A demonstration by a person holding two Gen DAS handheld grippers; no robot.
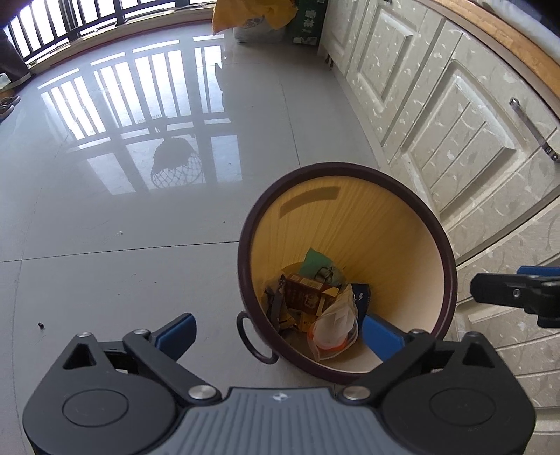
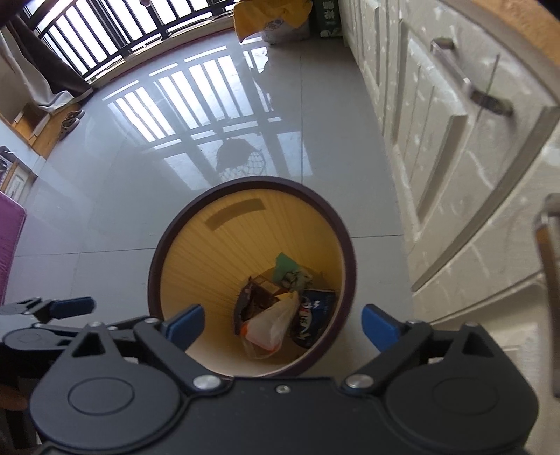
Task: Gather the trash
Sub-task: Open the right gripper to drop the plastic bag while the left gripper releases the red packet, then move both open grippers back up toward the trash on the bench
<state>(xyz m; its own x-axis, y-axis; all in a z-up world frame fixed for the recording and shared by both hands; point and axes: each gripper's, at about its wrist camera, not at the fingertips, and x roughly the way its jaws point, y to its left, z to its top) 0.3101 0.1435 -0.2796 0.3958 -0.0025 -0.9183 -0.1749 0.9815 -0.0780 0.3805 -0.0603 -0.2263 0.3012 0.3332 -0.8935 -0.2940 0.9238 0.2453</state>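
A round trash bin (image 1: 350, 217) with a dark brown rim and yellow inside stands on the grey tiled floor, also in the right wrist view (image 2: 245, 224). Inside lie a clear plastic bag (image 1: 334, 330), a brown box (image 1: 308, 294), a green wrapper (image 1: 316, 264) and a dark blue packet (image 2: 313, 316). My left gripper (image 1: 280, 330) is open and empty above the bin's near left rim. My right gripper (image 2: 283, 323) is open and empty above the bin's near side. Its fingertips (image 1: 504, 285) show at the right edge of the left wrist view.
Cream kitchen cabinets (image 1: 455, 115) with metal handles (image 2: 469, 87) run along the right, close to the bin. A yellow bag (image 1: 252, 14) and a green box (image 1: 309, 21) stand at the far wall by a barred window. Shoes (image 2: 71, 120) lie far left.
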